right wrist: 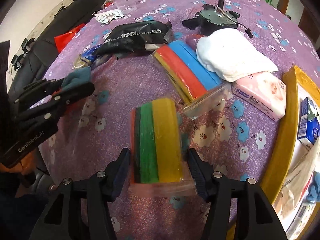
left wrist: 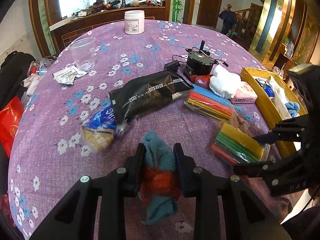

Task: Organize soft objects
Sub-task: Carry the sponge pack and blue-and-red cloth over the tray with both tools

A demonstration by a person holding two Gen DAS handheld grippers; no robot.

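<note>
Left wrist view: left claw [left wrist: 159, 156] pinches blue-and-red cloth [left wrist: 159, 160]; right claw [right wrist: 158, 168], spread astride sponge pack [right wrist: 160, 140], must squeeze next.

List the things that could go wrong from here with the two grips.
1. The left gripper is shut on a blue fleece cloth with a red bag bunched in it; the loose tail hanging below may drag or slip out.
2. The right gripper straddles the bagged sponge pack without clearly pressing it; the slick plastic may slide as it closes.
3. The two grippers work close together and could collide.
</note>
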